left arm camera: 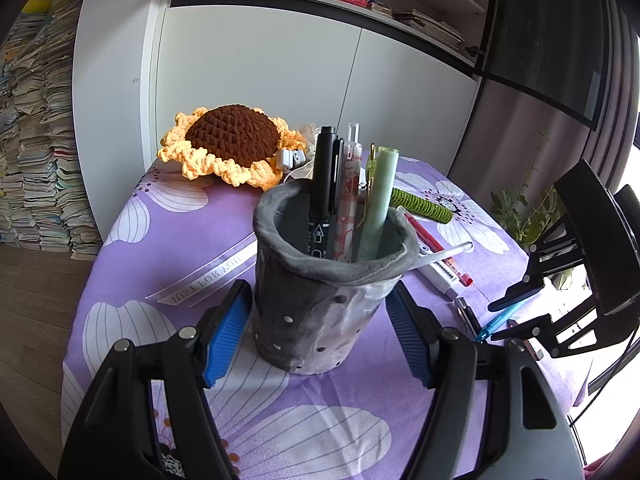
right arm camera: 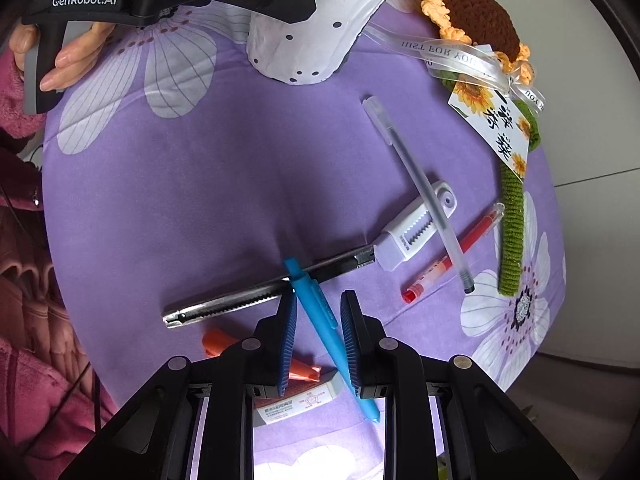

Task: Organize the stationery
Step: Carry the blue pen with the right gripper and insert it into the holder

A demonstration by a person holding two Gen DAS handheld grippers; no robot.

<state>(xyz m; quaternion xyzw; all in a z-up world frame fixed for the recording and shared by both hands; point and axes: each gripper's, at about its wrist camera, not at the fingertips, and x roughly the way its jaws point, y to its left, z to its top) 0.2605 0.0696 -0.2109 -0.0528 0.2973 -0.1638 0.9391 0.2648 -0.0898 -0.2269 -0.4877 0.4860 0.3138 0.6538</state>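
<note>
A purple floral tablecloth (right arm camera: pixel 224 184) covers the table before white cabinets. The grey pen holder (left arm camera: pixel 320 300), filled with pens, stands upright, clamped between the left gripper (left arm camera: pixel 320 332) pads. The right gripper (right arm camera: pixel 318 340), jaws narrow, has closed on a blue pen (right arm camera: pixel 320 312) lying across a utility knife (right arm camera: pixel 256 292).

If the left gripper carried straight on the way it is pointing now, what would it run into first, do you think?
The left gripper already has the grey pen holder between its pads, so pushing on would press its frame against that holder. Beyond it, probably the crocheted sunflower, though depth is unclear.
</note>
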